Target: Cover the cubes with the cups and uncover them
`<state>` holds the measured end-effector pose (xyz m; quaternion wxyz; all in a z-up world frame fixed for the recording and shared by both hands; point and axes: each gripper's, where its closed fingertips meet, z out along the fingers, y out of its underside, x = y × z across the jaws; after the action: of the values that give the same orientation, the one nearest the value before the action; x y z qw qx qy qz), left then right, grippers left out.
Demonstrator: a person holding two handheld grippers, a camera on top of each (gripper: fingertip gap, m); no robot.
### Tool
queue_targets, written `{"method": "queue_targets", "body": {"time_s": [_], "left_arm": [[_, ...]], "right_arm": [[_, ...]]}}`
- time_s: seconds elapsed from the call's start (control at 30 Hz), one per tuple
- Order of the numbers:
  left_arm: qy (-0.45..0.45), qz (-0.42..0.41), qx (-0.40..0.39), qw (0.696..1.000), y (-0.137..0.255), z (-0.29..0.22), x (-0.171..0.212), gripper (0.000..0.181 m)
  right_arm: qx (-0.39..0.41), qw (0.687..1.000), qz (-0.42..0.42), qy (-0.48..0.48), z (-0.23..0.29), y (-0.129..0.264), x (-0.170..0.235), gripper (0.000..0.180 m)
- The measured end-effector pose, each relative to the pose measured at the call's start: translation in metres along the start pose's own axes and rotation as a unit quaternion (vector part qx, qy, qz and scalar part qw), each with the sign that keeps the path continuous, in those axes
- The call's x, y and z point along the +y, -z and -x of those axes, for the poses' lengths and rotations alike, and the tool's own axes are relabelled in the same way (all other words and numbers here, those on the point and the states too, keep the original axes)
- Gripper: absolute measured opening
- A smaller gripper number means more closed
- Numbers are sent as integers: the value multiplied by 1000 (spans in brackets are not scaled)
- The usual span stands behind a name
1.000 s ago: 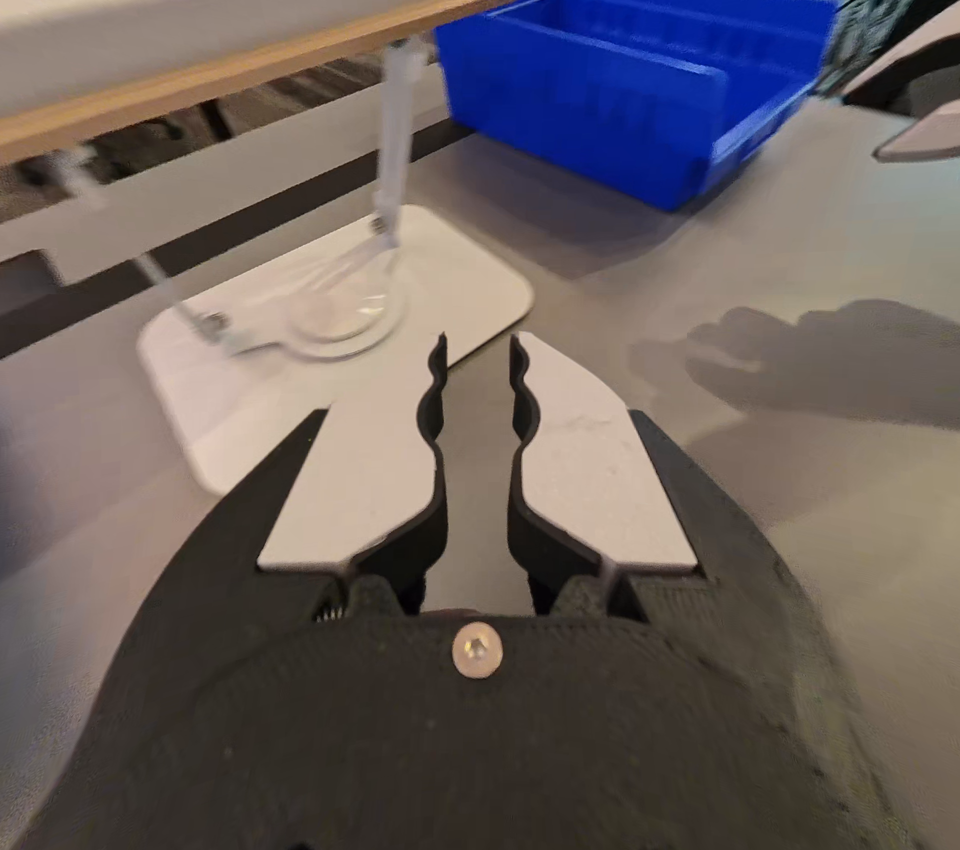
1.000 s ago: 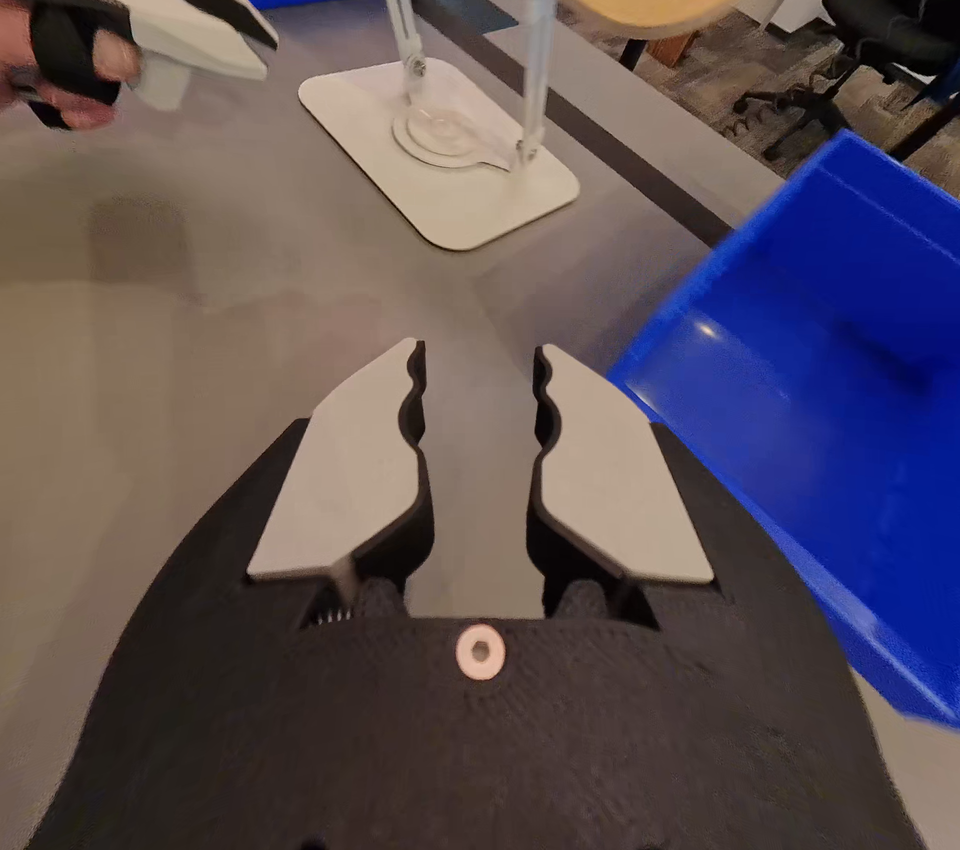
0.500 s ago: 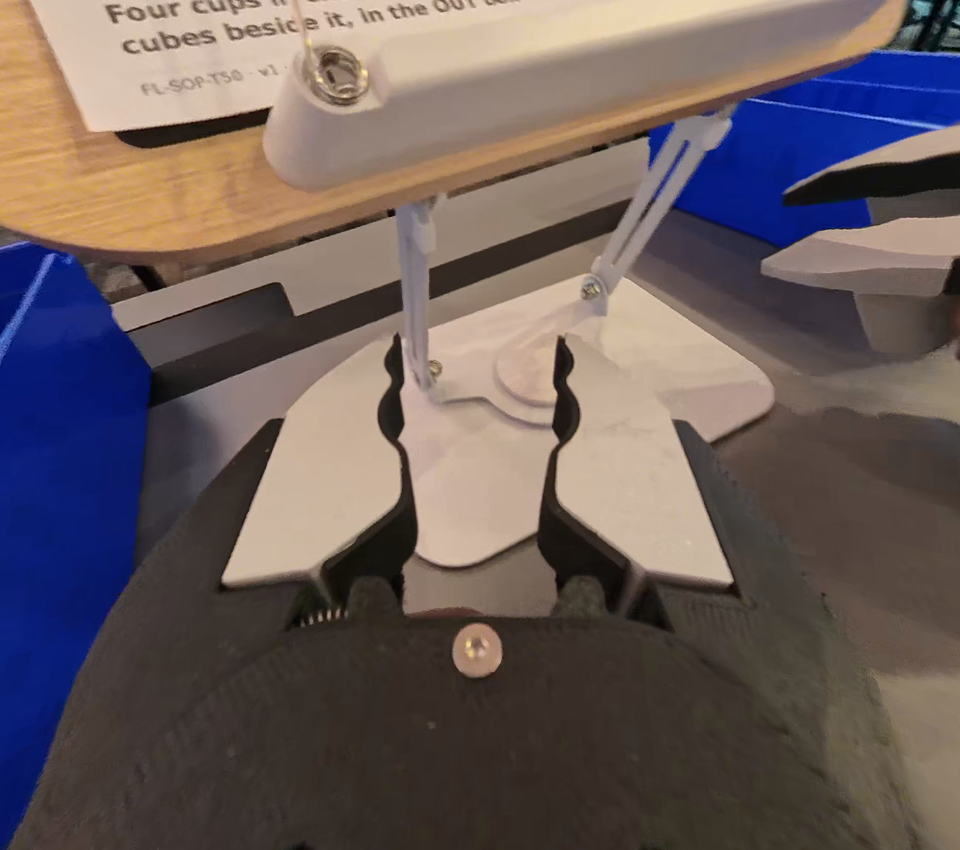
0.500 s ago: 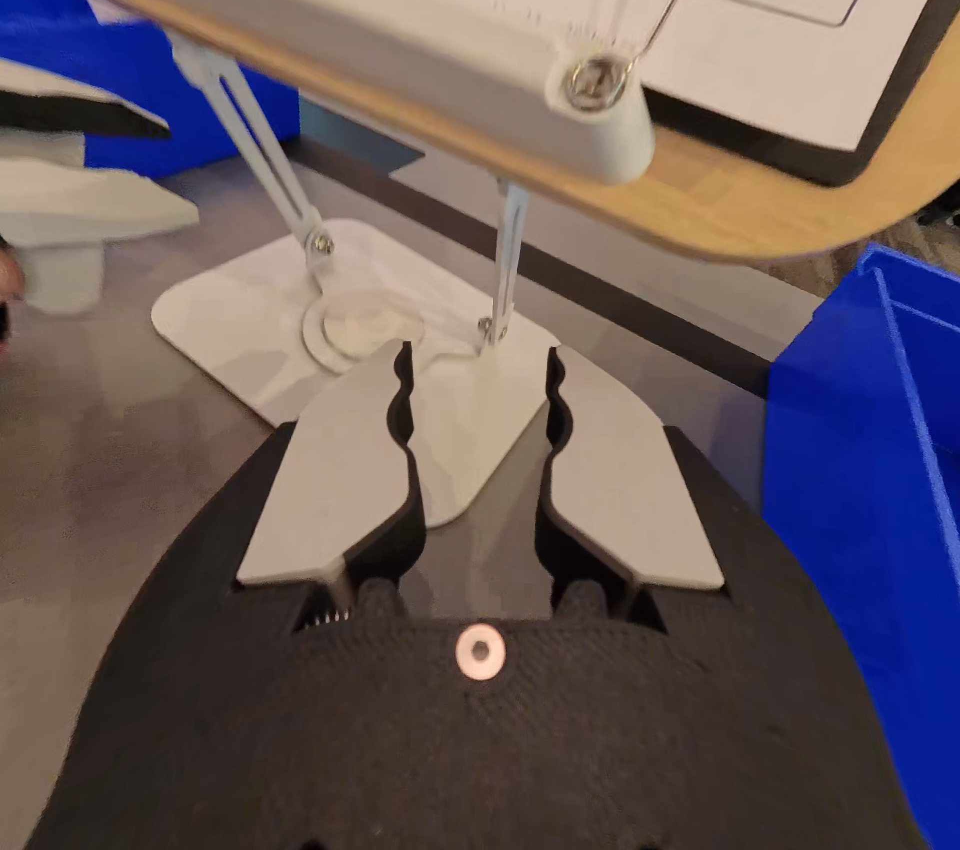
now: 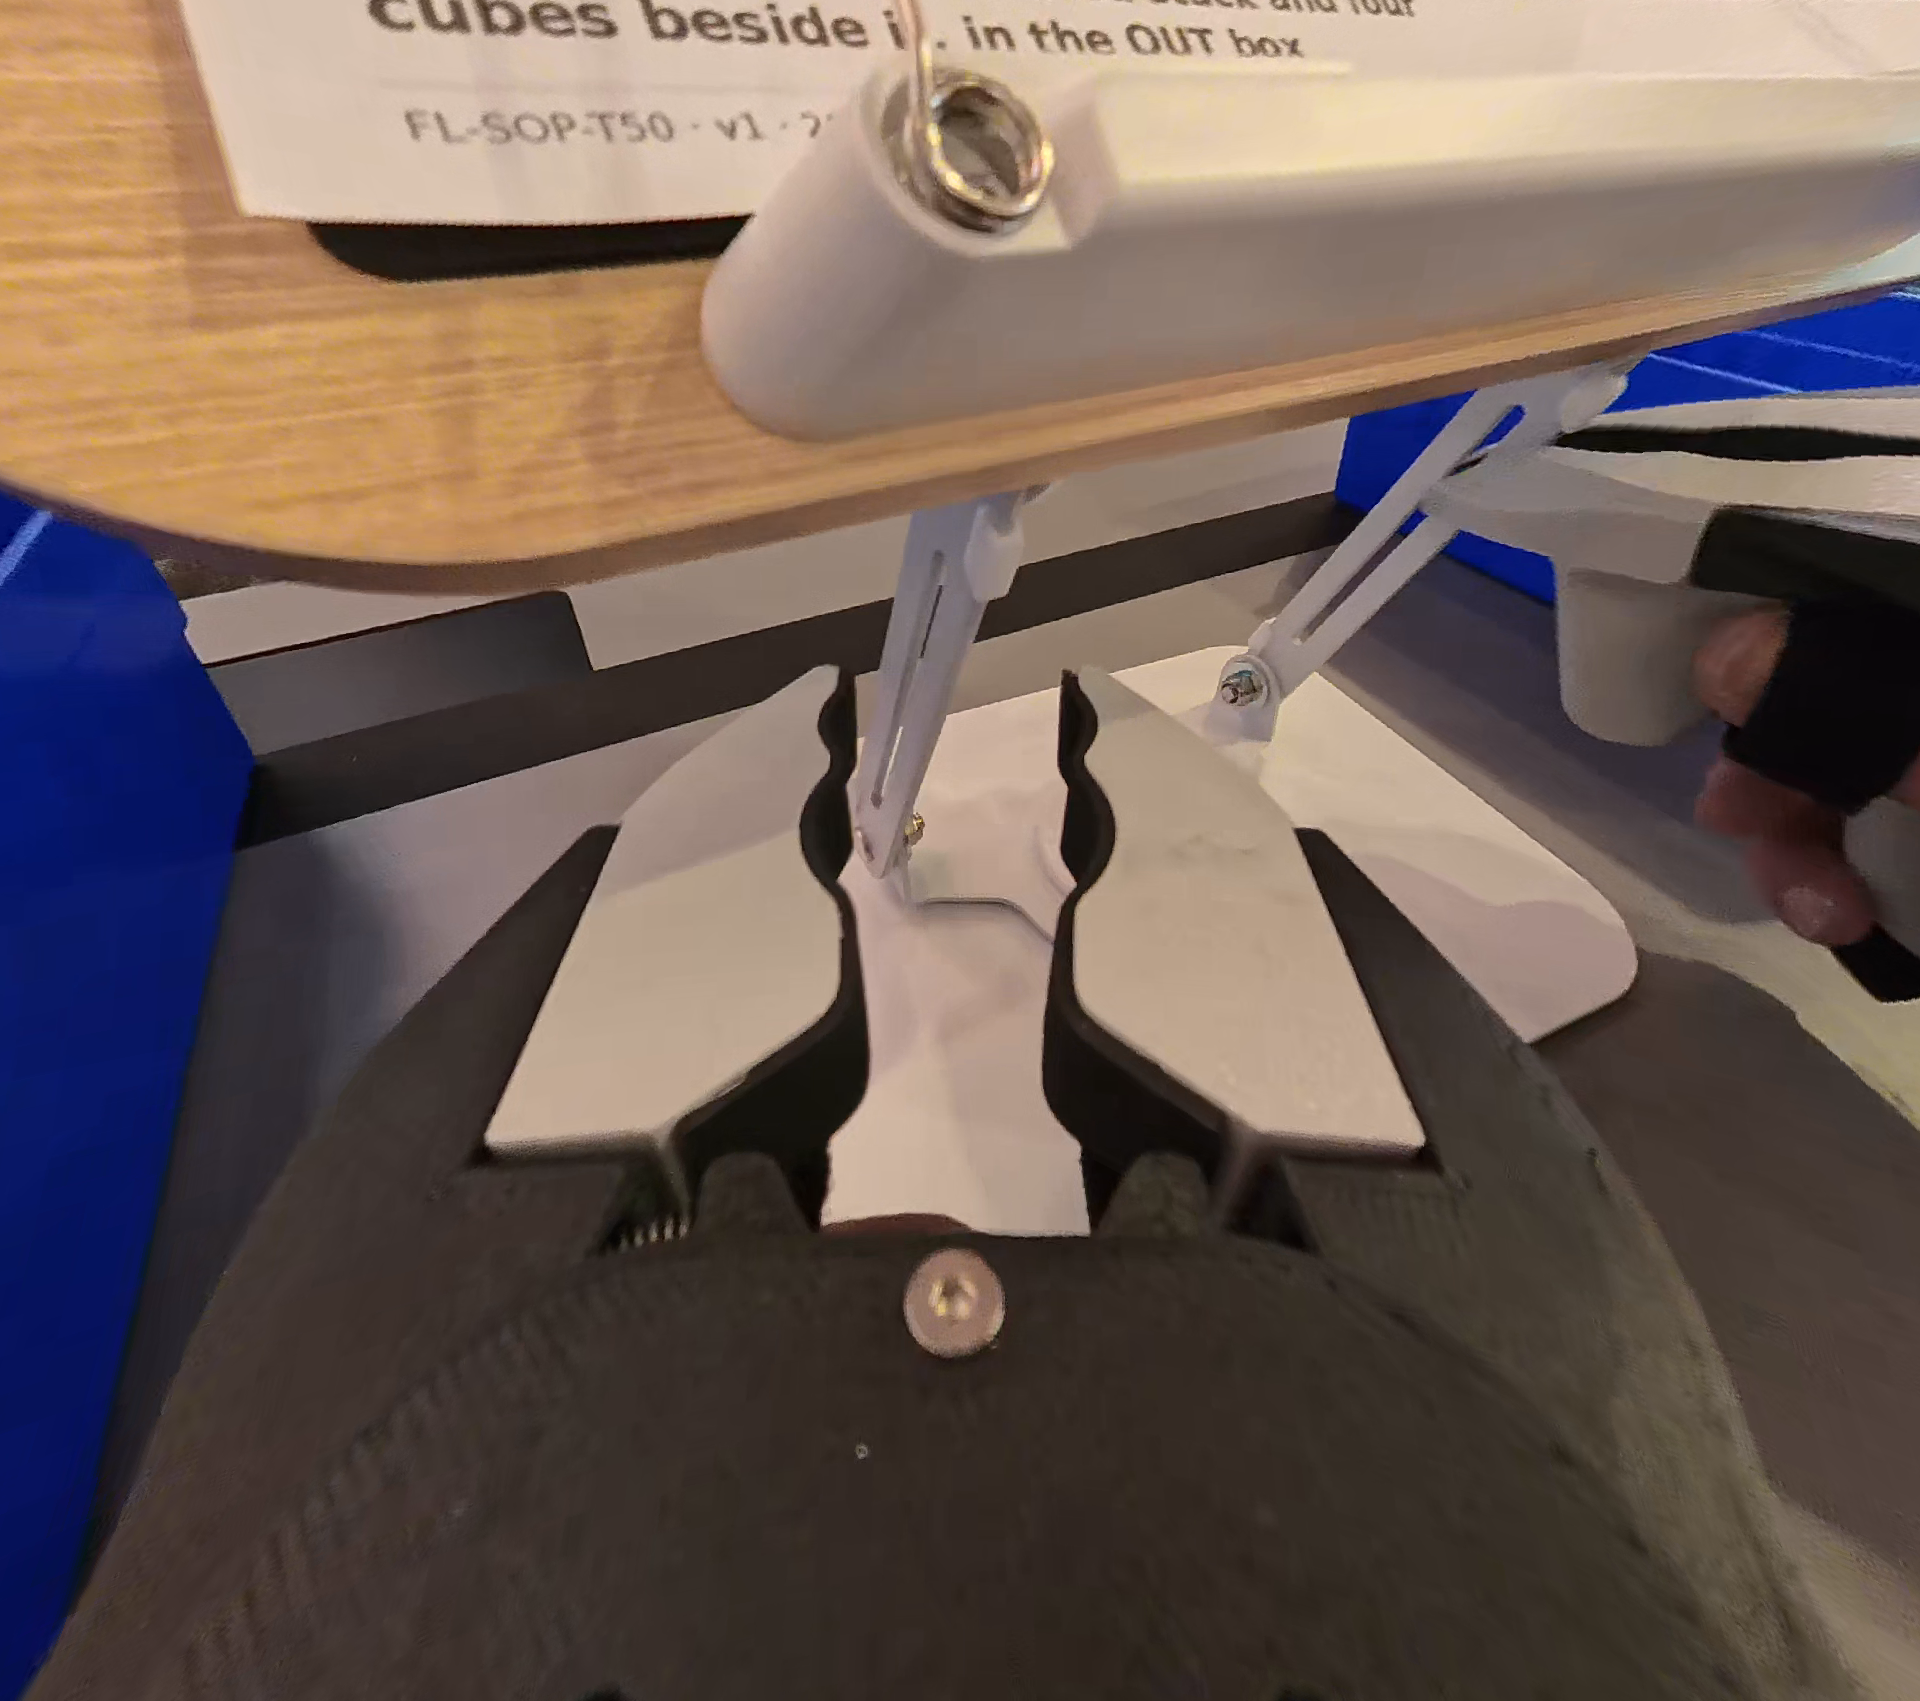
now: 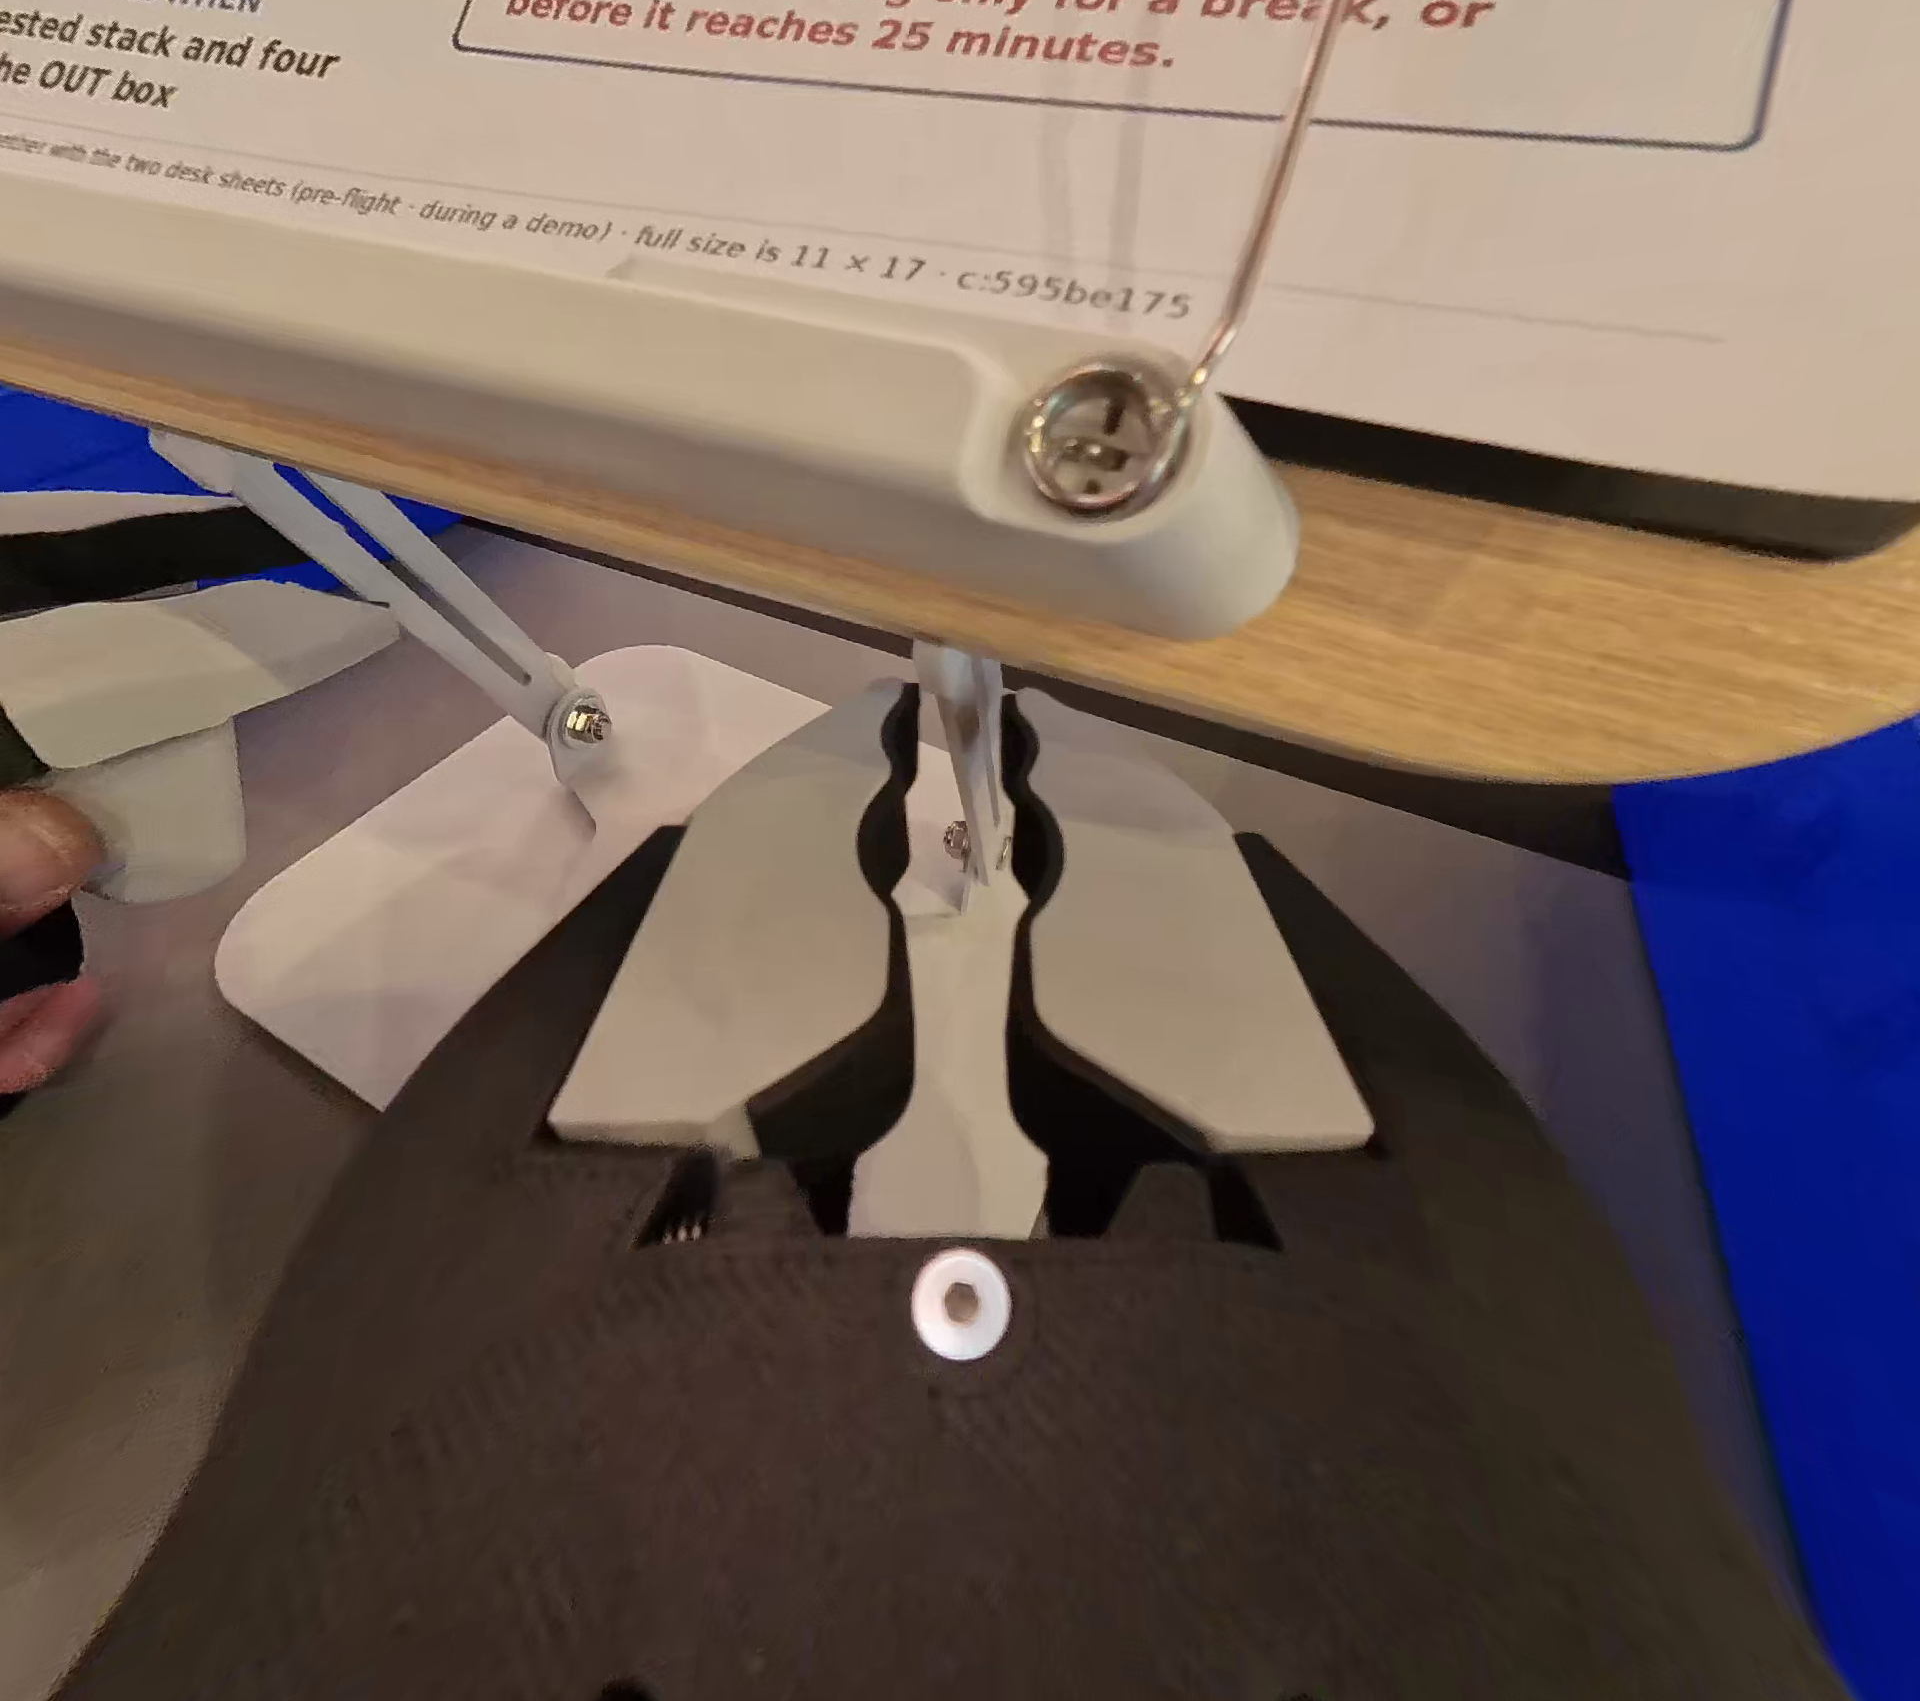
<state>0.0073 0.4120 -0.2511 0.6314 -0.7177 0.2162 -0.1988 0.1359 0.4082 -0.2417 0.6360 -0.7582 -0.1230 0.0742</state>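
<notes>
No cup or cube shows in either view. My left gripper is open and empty, low over the white base plate of a document stand, with a thin white strut seen between its jaws. My right gripper is over the same base plate. Its jaws stand a narrow gap apart around the other strut, and I cannot tell if they touch it. Each gripper shows at the edge of the other's view, the right one and the left one, each held by a hand.
The stand's wooden board with a printed sheet hangs close above both grippers. Blue bins sit to the left and right on the grey table. A dark gap runs behind the table edge.
Both grippers swung toward the stand and moved in under its board. The left jaws opened wider. The right jaws narrowed around a strut.
</notes>
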Motion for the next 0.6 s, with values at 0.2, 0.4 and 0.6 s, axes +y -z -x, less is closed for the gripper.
{"method": "queue_targets", "body": {"time_s": [0.2, 0.4, 0.6], "left_arm": [[2, 1, -3, 1000, -8, 0, -1, 23], [7, 2, -15, 1000, -10, 3, -1, 12], [-14, 7, -35, 999, -14, 1, -1, 11]], "right_arm": [[0, 1000, -7, 12, -1, -2, 0, 7], [2, 1000, -8, 15, -6, -5, 0, 7], [-2, 1000, -11, 16, -13, -13, -1, 6]]}}
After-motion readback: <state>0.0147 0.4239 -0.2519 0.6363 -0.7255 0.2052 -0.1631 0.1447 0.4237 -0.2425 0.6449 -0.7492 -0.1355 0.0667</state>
